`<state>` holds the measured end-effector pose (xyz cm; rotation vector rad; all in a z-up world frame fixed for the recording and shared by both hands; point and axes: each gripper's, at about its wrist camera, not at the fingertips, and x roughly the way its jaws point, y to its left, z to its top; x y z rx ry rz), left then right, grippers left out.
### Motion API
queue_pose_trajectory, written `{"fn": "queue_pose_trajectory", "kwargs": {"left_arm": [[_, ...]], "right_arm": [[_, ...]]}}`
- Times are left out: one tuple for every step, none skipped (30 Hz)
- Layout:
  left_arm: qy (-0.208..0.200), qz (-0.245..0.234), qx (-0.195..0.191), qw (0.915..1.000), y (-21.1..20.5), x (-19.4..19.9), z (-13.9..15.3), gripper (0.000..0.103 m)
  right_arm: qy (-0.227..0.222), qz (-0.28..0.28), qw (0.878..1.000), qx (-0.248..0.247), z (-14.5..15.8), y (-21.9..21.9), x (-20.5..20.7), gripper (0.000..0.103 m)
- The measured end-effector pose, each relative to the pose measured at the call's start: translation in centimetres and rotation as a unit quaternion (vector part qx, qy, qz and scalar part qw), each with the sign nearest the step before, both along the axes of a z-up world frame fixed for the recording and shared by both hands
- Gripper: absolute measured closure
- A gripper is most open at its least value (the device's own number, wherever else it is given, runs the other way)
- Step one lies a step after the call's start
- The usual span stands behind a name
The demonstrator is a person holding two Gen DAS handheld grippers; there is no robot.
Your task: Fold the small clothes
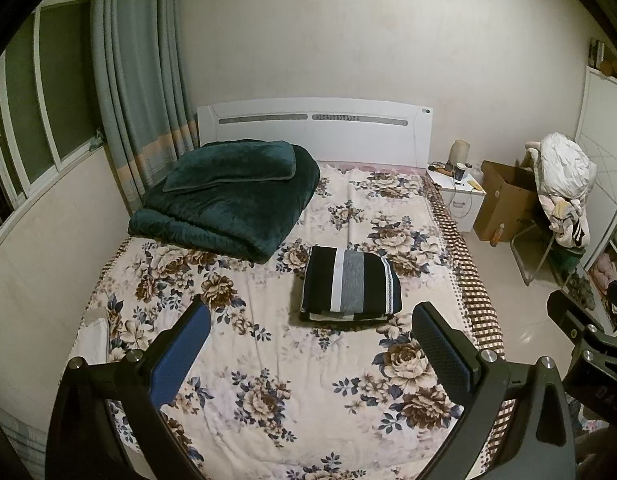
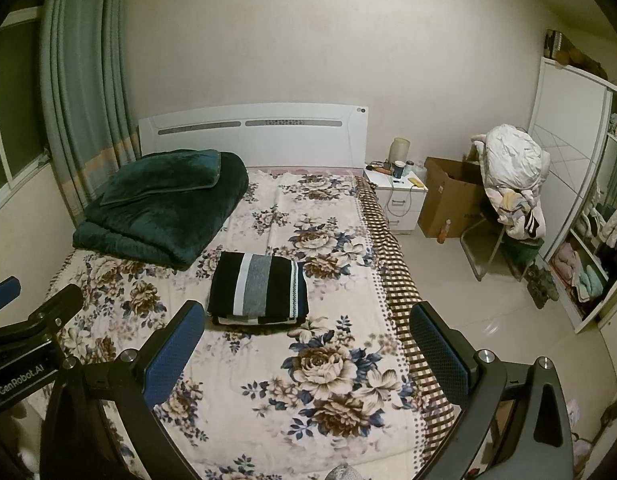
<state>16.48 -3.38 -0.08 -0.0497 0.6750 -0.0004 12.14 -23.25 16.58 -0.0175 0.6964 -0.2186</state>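
A folded striped garment (image 1: 350, 284), black with white and grey bands, lies flat on the floral bed sheet (image 1: 268, 360). It also shows in the right wrist view (image 2: 260, 288). My left gripper (image 1: 312, 316) is open and empty, held above the bed's near part, short of the garment. My right gripper (image 2: 308, 316) is open and empty, above the bed's right side, with the garment ahead and to its left. Part of the right gripper shows at the right edge of the left wrist view (image 1: 580, 332), and part of the left gripper at the left edge of the right wrist view (image 2: 32, 320).
A folded dark green blanket (image 1: 228, 204) sits at the head of the bed, left side, below the white headboard (image 1: 316, 128). A white nightstand (image 1: 458, 196), a cardboard box (image 1: 504, 204) and a chair piled with clothes (image 1: 560, 184) stand right of the bed. Open wardrobe shelves (image 2: 588, 248) are at far right.
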Motion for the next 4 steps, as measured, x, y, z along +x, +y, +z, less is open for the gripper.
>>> {"fn": "queue_pose_trajectory", "kwargs": {"left_arm": [[-0.002, 0.002, 0.001, 1.0, -0.09, 0.0, 0.15, 0.0], [-0.003, 0.004, 0.003, 1.0, -0.2, 0.0, 0.3, 0.0], [-0.004, 0.005, 0.003, 1.0, -0.34, -0.06, 0.4, 0.0], [-0.004, 0.004, 0.002, 1.0, -0.32, -0.07, 0.37, 0.0]], "right_arm": [[0.0, 0.0, 1.0, 0.0, 0.01, 0.04, 0.0, 0.0], [0.0, 0.0, 1.0, 0.0, 0.02, 0.08, 0.0, 0.0], [0.0, 0.0, 1.0, -0.001, 0.04, 0.14, 0.02, 0.0], [0.0, -0.001, 1.0, 0.0, -0.03, 0.06, -0.1, 0.0]]}}
